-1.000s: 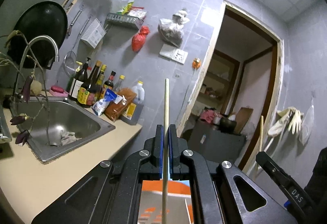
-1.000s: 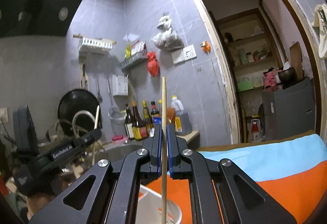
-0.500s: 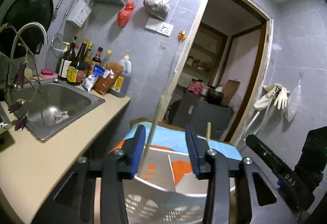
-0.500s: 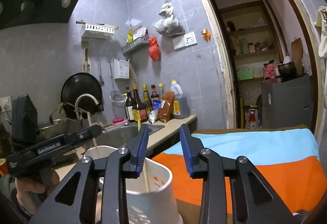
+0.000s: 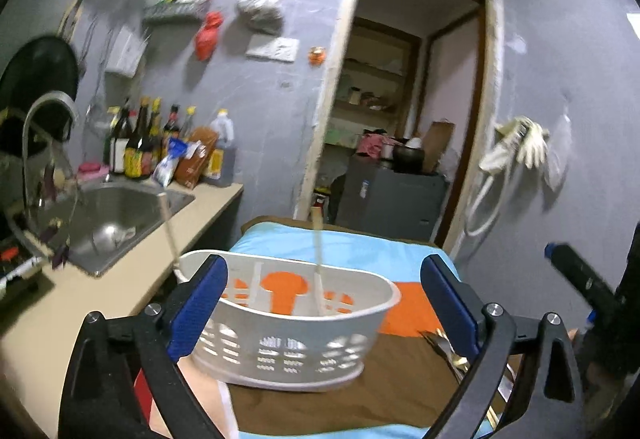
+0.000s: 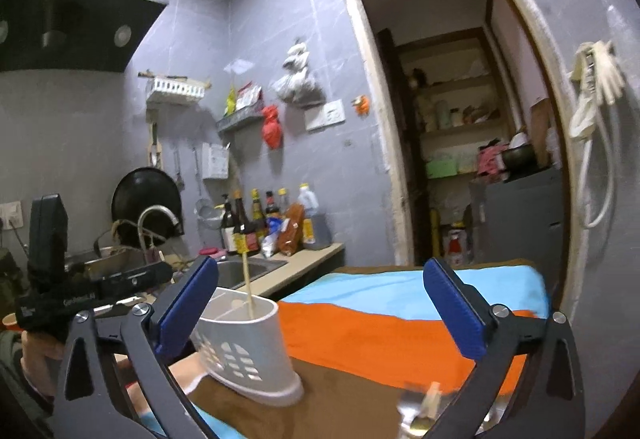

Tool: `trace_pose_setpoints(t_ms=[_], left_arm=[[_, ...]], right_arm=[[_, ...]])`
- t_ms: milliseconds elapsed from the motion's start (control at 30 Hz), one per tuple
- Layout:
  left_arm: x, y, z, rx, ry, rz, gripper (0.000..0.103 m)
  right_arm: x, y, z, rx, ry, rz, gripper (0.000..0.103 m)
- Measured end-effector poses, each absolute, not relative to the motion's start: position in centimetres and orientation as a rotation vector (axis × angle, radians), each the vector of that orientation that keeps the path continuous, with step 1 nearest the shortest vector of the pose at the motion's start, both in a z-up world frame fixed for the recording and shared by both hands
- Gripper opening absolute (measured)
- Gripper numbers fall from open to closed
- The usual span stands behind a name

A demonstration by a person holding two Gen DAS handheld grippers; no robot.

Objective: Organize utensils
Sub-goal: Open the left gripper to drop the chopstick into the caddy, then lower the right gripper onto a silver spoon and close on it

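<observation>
Two pale wooden chopsticks (image 5: 318, 263) stand in the white perforated plastic utensil basket (image 5: 296, 339) at lower centre, on the striped cloth (image 6: 400, 335). Left gripper (image 5: 324, 303) and right gripper (image 6: 320, 315) both gape wide, empty.

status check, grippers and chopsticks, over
Left gripper open, empty. Right gripper open, empty. Two chopsticks standing in white holder. More utensils lying on cloth; path unobstructed.
</observation>
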State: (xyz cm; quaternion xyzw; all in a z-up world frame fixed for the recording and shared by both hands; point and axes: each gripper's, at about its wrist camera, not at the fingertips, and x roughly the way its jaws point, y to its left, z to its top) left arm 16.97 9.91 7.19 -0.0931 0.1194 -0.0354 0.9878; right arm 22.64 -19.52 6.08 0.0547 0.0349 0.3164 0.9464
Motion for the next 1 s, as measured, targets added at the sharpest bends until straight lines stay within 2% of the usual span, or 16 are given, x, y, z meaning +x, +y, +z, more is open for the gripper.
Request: trace_pose_setpoints(t_ms=[400,667,1000], left_arm=[[14.8,0.0,6.0,-0.028,0.196,-0.190,0.095],[18.8,-3.6,3.2,-0.065,0.385,-0.267,0.095],[24.2,-5.2,-0.3,-0.052,0.656,-0.226,0.095]], right_arm=[[18.1,-27.8,6.2,0.049,0.031,0.472,0.103],[18.6,-31.2,3.8,-0.008,0.114,0.357,0.103],[22.9,-32.9,-0.9,-0.044,0.379,0.285,0.103]])
